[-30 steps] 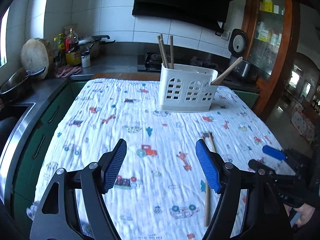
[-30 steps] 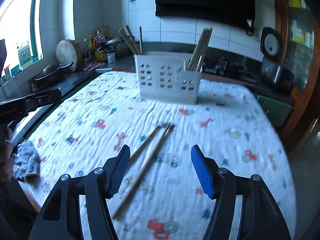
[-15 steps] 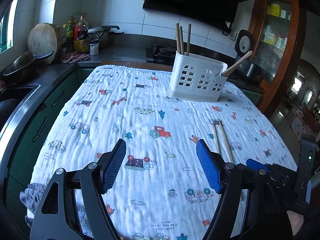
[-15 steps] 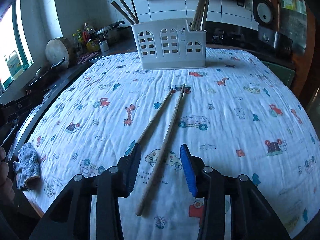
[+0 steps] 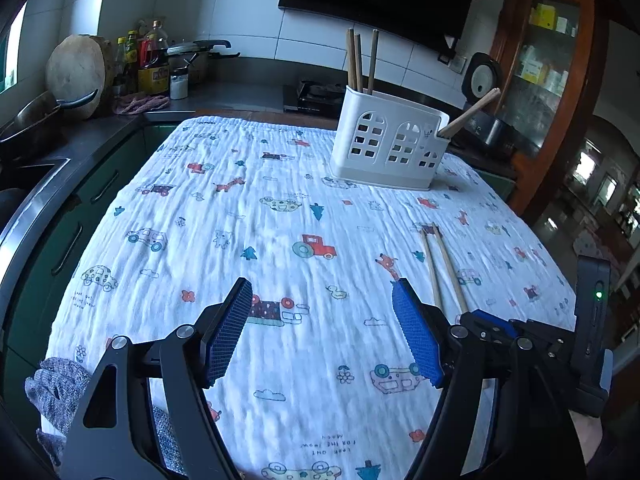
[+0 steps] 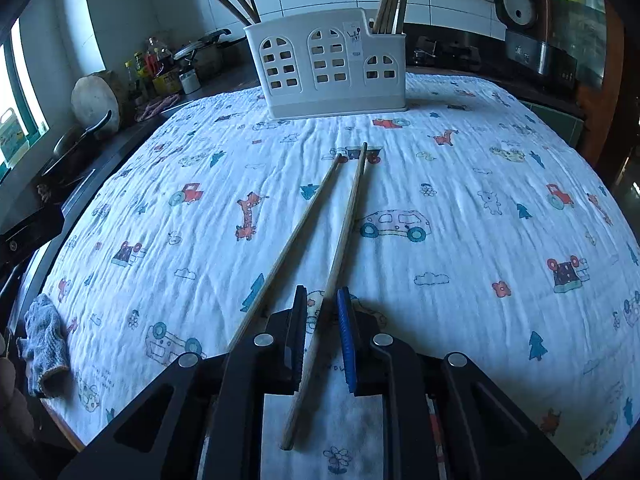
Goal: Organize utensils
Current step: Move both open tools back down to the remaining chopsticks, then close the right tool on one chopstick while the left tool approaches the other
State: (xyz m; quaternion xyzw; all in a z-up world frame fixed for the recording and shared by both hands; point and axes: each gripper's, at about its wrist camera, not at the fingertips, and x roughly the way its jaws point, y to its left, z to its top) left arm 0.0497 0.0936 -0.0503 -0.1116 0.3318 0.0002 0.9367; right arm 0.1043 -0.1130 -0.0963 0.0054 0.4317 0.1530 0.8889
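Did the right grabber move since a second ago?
Yes. The right gripper went down toward the tablecloth, away from the white holder. Its fingers are closing, with one chopstick between them.

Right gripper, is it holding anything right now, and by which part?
Not firmly yet: the right gripper is closing around one chopstick near its near end, a gap still showing. The left gripper holds nothing.

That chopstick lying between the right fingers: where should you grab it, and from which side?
Grip the right-hand chopstick near its close end, from above, fingers either side of the thin shaft: it lies flat on the tablecloth. The right gripper is closing there now, clear of the other chopstick.
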